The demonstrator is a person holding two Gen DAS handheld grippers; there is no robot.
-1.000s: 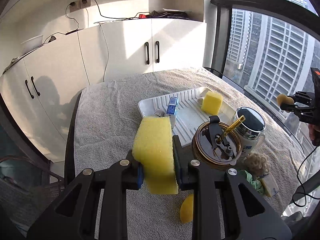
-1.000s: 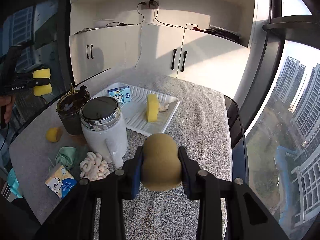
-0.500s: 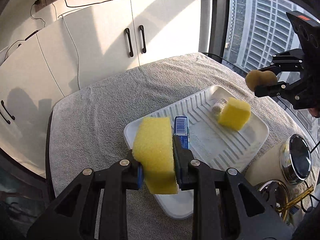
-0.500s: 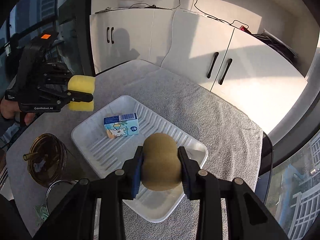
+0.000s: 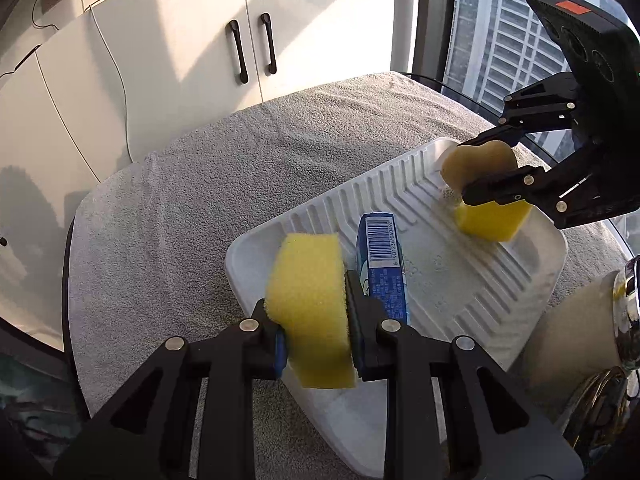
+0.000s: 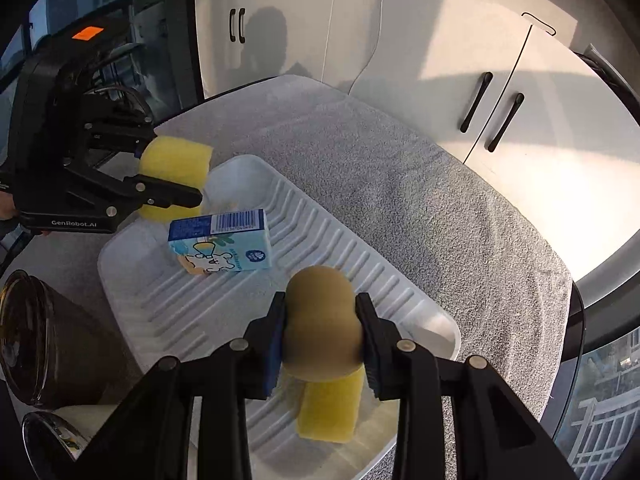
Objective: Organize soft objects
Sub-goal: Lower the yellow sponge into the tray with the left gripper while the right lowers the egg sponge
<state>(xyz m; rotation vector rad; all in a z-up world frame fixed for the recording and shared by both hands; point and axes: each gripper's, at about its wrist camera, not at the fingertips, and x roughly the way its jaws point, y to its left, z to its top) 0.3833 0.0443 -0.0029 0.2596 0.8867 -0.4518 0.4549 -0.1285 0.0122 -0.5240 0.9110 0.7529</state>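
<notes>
— both tongs are loaded? what has the left gripper (image 5: 346,312) got?

— its jaws are clamped on a yellow sponge (image 5: 310,312), squeezed between the pads, hanging over the near end of the white tray (image 5: 460,304).

— and the right gripper (image 6: 322,338)?

— closed part way on a tan sponge (image 6: 320,326), pinched at its waist, above the tray's other end.

— anything already in the tray?

— a blue carton (image 6: 220,244) lies on the ribs just beside the left sponge, and a yellow sponge block (image 6: 330,410) sits directly under the tan one. the tray rests on a grey towel (image 5: 260,160); white cabinets (image 5: 256,32) stand beyond.
</notes>
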